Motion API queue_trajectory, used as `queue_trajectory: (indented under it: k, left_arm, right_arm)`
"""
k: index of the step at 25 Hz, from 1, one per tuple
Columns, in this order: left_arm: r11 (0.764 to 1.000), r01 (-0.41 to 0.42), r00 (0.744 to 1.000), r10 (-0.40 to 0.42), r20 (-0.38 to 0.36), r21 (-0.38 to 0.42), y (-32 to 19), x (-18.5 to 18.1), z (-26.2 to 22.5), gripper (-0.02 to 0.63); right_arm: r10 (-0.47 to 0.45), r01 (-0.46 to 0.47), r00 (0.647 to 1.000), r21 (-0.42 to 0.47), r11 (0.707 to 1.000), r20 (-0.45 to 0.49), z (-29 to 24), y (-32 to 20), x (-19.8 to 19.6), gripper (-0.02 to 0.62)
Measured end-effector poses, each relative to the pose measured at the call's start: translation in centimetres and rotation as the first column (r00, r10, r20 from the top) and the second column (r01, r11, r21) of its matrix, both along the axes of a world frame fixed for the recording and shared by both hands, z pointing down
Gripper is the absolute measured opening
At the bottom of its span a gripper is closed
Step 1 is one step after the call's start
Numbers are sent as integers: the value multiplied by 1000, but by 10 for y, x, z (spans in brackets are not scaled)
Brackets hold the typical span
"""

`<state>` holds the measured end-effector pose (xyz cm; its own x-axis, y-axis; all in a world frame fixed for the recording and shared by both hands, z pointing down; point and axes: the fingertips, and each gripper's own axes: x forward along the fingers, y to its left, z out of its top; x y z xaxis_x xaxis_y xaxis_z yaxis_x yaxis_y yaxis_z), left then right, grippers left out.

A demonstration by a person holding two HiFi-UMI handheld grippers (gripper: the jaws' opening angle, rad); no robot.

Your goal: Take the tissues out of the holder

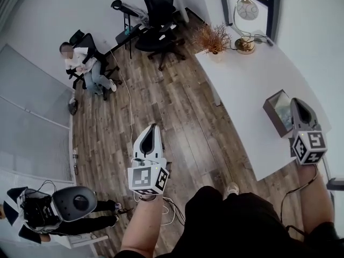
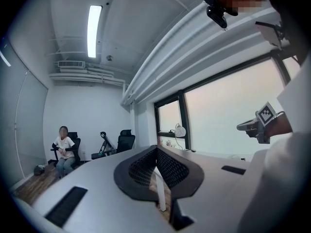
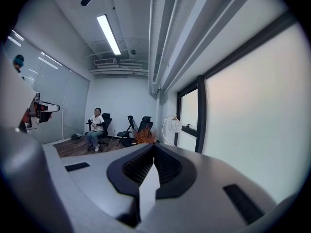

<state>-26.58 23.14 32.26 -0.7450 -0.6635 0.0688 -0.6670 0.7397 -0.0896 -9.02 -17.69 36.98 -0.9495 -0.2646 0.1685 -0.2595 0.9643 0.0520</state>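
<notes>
The tissue holder (image 1: 277, 112) is a dark open box with pale tissues inside, standing near the front of the white table (image 1: 252, 74). My right gripper (image 1: 299, 104) is just to the right of the holder, over the table, with its jaws shut and empty (image 3: 154, 144). My left gripper (image 1: 153, 131) hangs over the wooden floor, well to the left of the table. Its tips meet with nothing between them (image 2: 156, 147). The holder does not show in either gripper view. The left gripper view catches the right gripper (image 2: 257, 123) at its right edge.
A dried orange plant (image 1: 214, 37) and a round lamp (image 1: 245, 14) stand at the table's far end. Black office chairs (image 1: 158, 20) and a seated person (image 1: 81, 64) are at the back. Another person with gear (image 1: 70, 206) crouches front left. A cable (image 1: 129, 106) runs across the floor.
</notes>
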Motion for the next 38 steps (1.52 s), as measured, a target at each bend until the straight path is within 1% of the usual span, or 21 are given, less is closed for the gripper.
queue_trajectory:
  k: [5, 9, 12, 18, 23, 26, 30, 31, 34, 35, 36, 38]
  left_arm:
    - [998, -58, 998, 58, -13, -1, -29, -32, 20, 8]
    - [992, -122, 992, 122, -33, 7, -58, -69, 40, 8]
    - [983, -182, 983, 182, -38, 3, -81, -103, 43, 8]
    - [951, -310, 950, 310, -39, 8, -146, -174, 41, 8]
    - [909, -417, 907, 417, -60, 8, -200, -216, 47, 8]
    - [870, -493, 868, 493, -65, 11, -238, -236, 51, 8]
    - [805, -593, 802, 592, -73, 13, -289, -258, 56, 8]
    - [781, -624, 779, 623, -77, 12, -301, -259, 58, 8]
    - [687, -727, 685, 724, -80, -3, -338, -257, 64, 8]
    - [662, -750, 660, 748, -78, -2, -350, -256, 66, 8]
    - [642, -767, 640, 765, -75, 4, -362, -254, 67, 8]
    - [607, -794, 605, 793, -71, 18, -389, -246, 69, 8]
  right_arm:
    - [47, -47, 998, 3, 999, -41, 20, -17, -11, 5]
    - [125, -125, 991, 2, 992, -48, 32, -36, -22, 5]
    - [184, -184, 982, -4, 983, -47, 32, -47, -35, 5]
    - [304, -305, 951, -8, 952, -61, 35, -72, -61, 5]
    - [406, -407, 911, -5, 913, -74, 35, -91, -70, 5]
    - [491, -493, 868, -13, 870, -72, 40, -106, -68, 5]
    - [593, -595, 802, -15, 803, -77, 43, -119, -65, 5]
    - [618, -621, 782, -14, 784, -80, 43, -119, -62, 5]
    - [700, -704, 708, -19, 710, -89, 41, -111, -48, 5]
    - [718, -722, 690, -18, 692, -92, 40, -110, -46, 5]
    - [728, -732, 679, -13, 681, -96, 40, -111, -44, 5]
    - [738, -743, 665, 2, 670, -113, 42, -114, -38, 5]
